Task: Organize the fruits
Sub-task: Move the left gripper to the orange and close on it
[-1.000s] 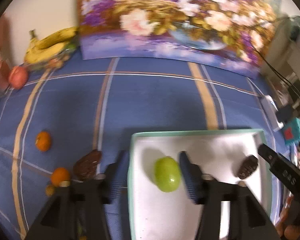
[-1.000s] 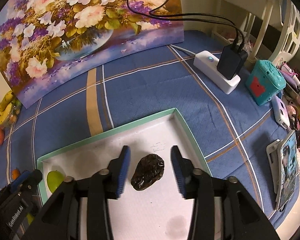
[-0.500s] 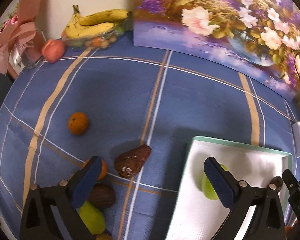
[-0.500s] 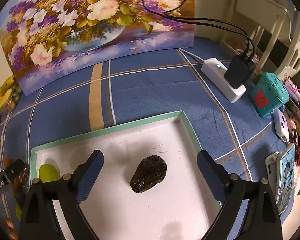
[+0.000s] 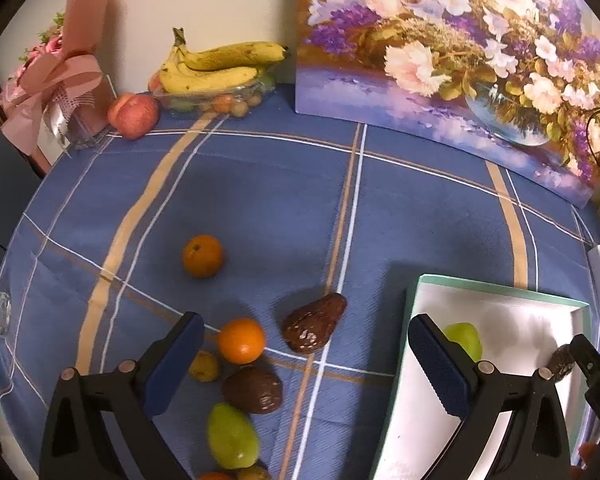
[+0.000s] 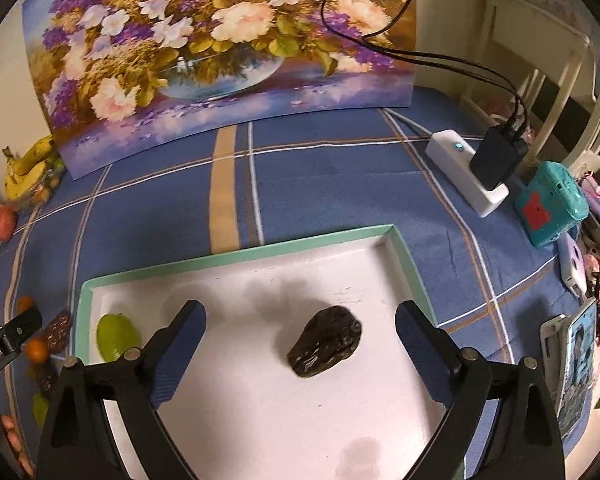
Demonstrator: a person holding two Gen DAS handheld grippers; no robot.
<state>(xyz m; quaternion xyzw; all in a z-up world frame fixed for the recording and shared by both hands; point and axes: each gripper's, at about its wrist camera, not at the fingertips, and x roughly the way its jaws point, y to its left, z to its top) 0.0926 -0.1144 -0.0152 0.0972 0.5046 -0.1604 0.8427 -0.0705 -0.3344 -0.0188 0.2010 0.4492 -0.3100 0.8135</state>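
A white tray with a green rim (image 6: 236,256) lies on the blue cloth; it also shows in the left wrist view (image 5: 496,288). In it lie a green fruit (image 6: 116,336) (image 5: 464,338) and a dark wrinkled fruit (image 6: 326,340). My right gripper (image 6: 300,340) is open above the tray, jaws wide on either side of the dark fruit. My left gripper (image 5: 300,364) is open above loose fruits left of the tray: a dark brown fruit (image 5: 314,328), two oranges (image 5: 241,340) (image 5: 202,256), a brown round fruit (image 5: 253,389), a green fruit (image 5: 232,436).
A flower painting (image 5: 460,52) stands at the back. Bananas (image 5: 220,66) in a dish and an apple (image 5: 133,115) sit at the back left beside a pink gift box (image 5: 60,80). A power strip with charger (image 6: 476,168), a teal box (image 6: 552,208) and a phone (image 6: 576,364) lie right.
Both grippers opened wide. The left gripper left the green fruit in the tray and swung left over the loose fruits. The right gripper let go of the dark fruit and drew back.
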